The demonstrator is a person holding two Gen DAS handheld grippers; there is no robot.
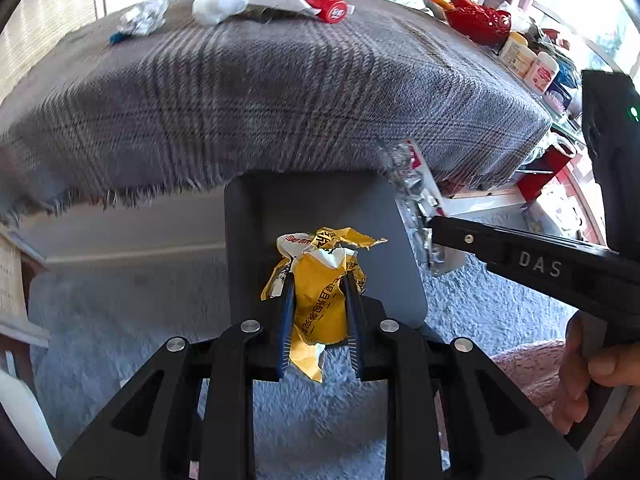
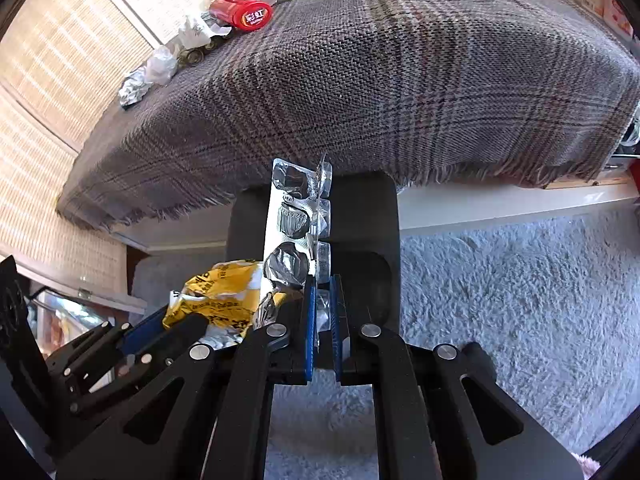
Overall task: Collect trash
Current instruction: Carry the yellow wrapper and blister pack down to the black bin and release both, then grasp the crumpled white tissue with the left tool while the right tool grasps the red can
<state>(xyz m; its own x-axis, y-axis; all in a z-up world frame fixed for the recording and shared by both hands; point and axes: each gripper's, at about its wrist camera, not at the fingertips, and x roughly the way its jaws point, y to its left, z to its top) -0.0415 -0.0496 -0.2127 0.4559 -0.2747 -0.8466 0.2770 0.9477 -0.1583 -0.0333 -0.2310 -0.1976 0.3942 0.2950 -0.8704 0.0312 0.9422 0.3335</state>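
My left gripper (image 1: 319, 280) is shut on a crumpled yellow wrapper (image 1: 320, 304), held just above a dark grey bin (image 1: 256, 216) that stands on the carpet in front of the table. My right gripper (image 2: 323, 280) is shut on a silver blister pack (image 2: 290, 216), which stands upright over the same bin (image 2: 368, 216). In the left wrist view the blister pack (image 1: 416, 184) and the right gripper (image 1: 434, 230) come in from the right. In the right wrist view the yellow wrapper (image 2: 218, 298) and the left gripper (image 2: 188, 322) sit at the lower left.
A table under a grey plaid cloth (image 1: 280, 92) carries more trash at its far edge: a red tube (image 1: 324, 2), white crumpled paper (image 1: 218, 2) and a foil ball (image 1: 144, 20). Light blue shaggy carpet (image 2: 520, 300) surrounds the bin. Cluttered shelves with a red basket (image 1: 478, 20) stand at right.
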